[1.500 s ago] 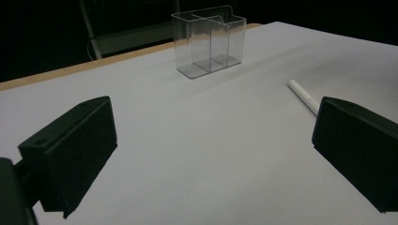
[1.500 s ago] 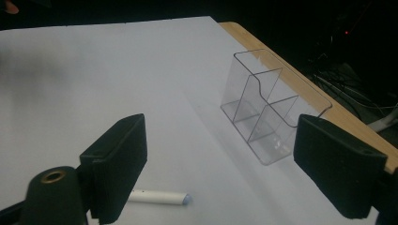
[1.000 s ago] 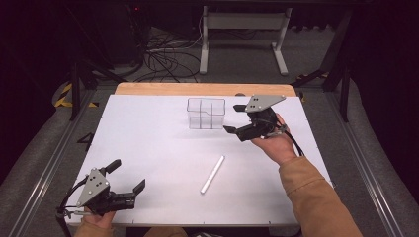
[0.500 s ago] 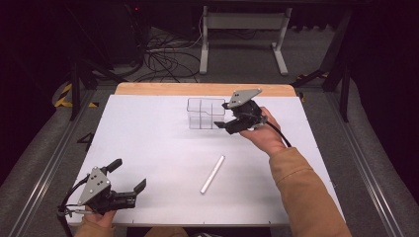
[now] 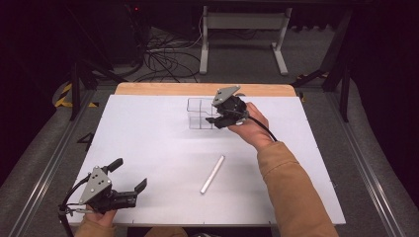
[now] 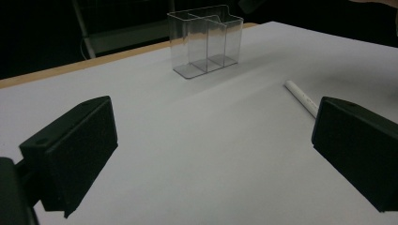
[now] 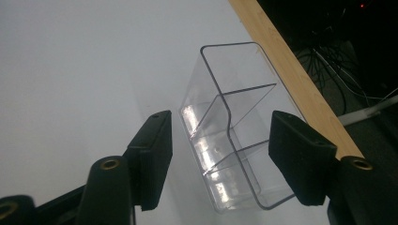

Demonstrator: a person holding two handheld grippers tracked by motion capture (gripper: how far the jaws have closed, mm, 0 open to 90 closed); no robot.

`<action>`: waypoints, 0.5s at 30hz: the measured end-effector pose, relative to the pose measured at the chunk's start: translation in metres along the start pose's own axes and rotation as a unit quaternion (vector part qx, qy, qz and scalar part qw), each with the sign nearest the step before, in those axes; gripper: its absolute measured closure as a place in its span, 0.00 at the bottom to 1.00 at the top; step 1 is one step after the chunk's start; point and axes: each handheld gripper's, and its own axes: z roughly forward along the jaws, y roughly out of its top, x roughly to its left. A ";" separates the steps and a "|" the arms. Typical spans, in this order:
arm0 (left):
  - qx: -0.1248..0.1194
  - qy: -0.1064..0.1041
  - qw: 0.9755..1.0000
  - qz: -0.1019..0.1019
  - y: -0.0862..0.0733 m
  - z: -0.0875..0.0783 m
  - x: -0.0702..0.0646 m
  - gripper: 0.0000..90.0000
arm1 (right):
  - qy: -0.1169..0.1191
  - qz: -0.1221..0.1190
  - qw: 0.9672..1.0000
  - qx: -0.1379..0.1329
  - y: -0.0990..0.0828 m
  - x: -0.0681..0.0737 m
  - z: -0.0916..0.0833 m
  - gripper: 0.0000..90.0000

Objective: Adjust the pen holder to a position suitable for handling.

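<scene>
A clear plastic organizer box [image 5: 200, 113] with inner dividers stands at the back middle of the white table; it is also in the left gripper view [image 6: 206, 40]. My right gripper [image 5: 217, 112] hovers at its right end, open, and in the right gripper view the box [image 7: 234, 126] sits between the two spread jaws without visible contact. A white tube [image 5: 212, 174] lies on the table in front of the box, also in the left gripper view [image 6: 301, 97]. My left gripper [image 5: 129, 178] rests open near the front left corner, holding nothing.
The white table top [image 5: 148, 143] has a wooden strip [image 5: 197, 89] along its far edge. Behind the table are a metal stand [image 5: 242, 29] and loose cables [image 5: 163, 54] on the floor. Rails run along both sides of the table.
My right gripper has moved left from beside the box to its right end, bringing the open jaws around it. The left gripper, tube and box have stayed put.
</scene>
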 end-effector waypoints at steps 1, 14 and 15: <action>0.000 -0.001 1.000 0.001 0.000 0.000 0.000 0.01 | 0.003 -0.014 1.000 0.012 0.002 0.000 0.006 0.48; 0.000 -0.001 1.000 0.000 0.000 0.000 0.000 0.02 | 0.009 -0.011 0.999 0.031 0.008 -0.001 0.036 0.54; 0.000 -0.002 1.000 -0.001 0.000 0.000 0.000 0.02 | 0.010 -0.013 0.999 0.038 0.008 -0.002 0.039 0.54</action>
